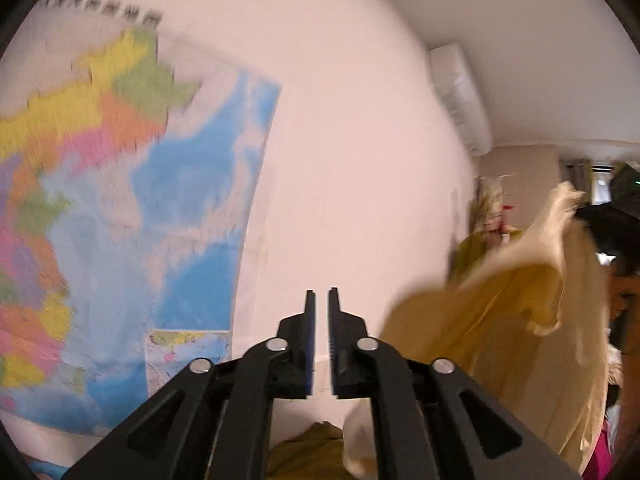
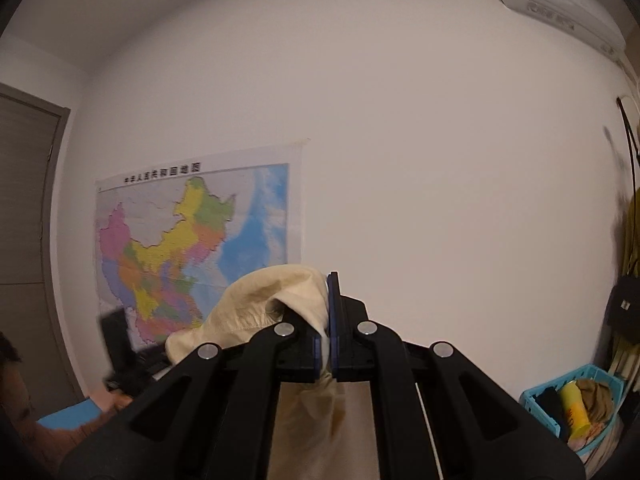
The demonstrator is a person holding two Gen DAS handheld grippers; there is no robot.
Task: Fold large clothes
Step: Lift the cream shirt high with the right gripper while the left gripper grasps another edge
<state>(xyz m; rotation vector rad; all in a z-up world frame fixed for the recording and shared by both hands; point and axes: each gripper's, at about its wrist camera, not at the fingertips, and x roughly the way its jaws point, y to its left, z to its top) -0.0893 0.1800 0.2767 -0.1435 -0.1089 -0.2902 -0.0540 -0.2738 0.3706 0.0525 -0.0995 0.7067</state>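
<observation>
In the left wrist view, the left gripper pointed roughly level at a white wall, with a blurred wall map filling the nine o'clock side. Its jaws stood a narrow slit apart with only bare wall visible between the tips, so it had hold of nothing. The cream garment hung in the air at three o'clock, well apart from these jaws, and a darker olive cloth lay low at six o'clock. An air conditioner sat high at one o'clock.

In the right wrist view, the right gripper was clamped tight on the cream garment; fabric bulged over the left finger toward ten o'clock and draped down past six o'clock beneath the tool. A blue basket of items sat at four o'clock.

The risk, as I judged it, was that the garment hung from a single pinch. With the left jaws empty, the cloth could swing, twist or bunch, spoiling any square fold. The bite looked shallow near the fingertips, so a quick lift might pull the fabric free.
</observation>
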